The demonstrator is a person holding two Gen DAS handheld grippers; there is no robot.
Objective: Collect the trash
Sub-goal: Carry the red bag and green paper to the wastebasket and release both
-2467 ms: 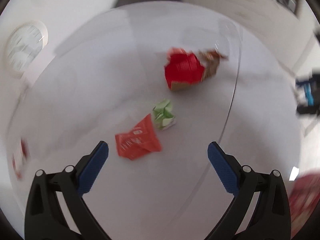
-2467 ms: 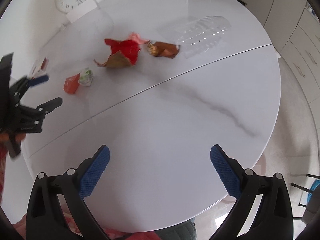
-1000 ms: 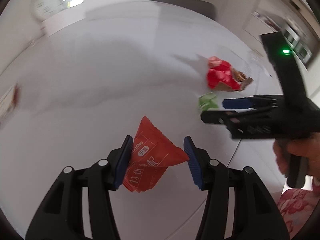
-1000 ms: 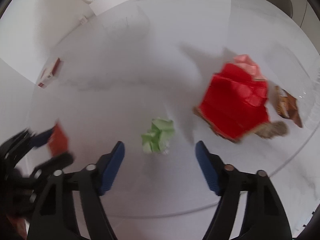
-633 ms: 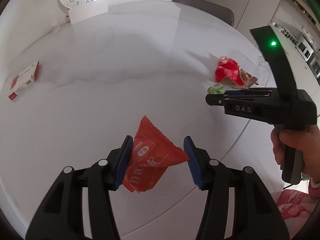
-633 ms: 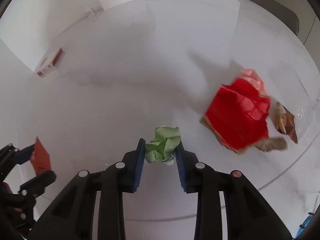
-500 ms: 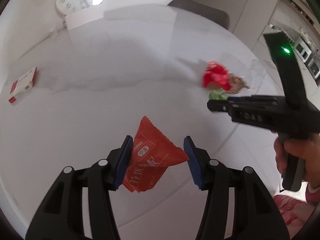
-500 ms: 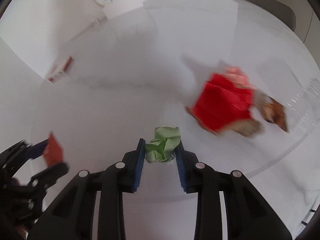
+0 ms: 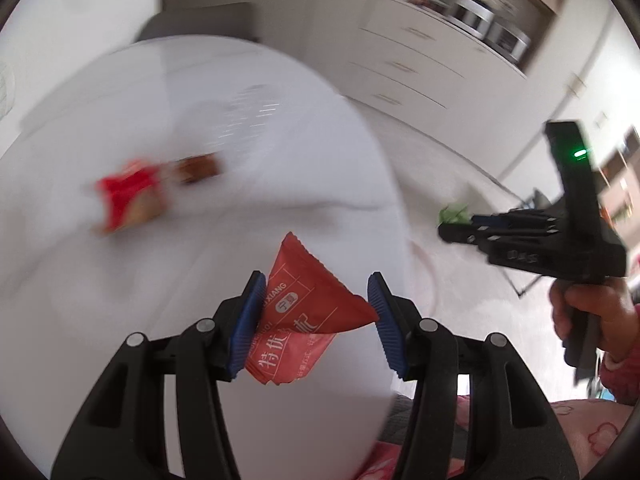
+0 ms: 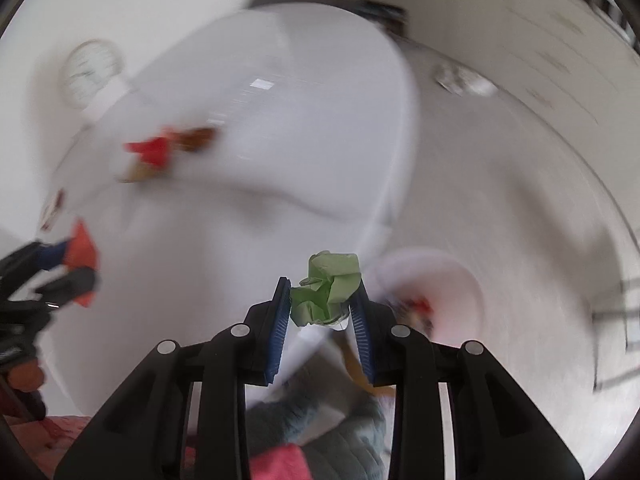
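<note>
- Counter, round and white with a faint grey vein, fills the lower left of both wrist views; both pictures are smeared by motion blur.
- The left gripper has its blue-padded jaws clenched on an orange-red snack wrapper printed with white lettering, held clear above the counter near its edge.
- The right gripper has its jaws clamped tight on a crumpled green paper ball; in the last second these jaws have been closing, with the ball between them.
- In the left wrist view, the right gripper appears at the far right beyond the counter's edge, over the floor, gripped by a hand in a pink sleeve.
- Below the green ball in the right wrist view sits a round pale bin on the floor, with blurred coloured scraps inside.
- On the counter lie a crumpled red wrapper and, touching or just beside it, a small brown wrapper.
- A wall clock shows behind the counter.
</note>
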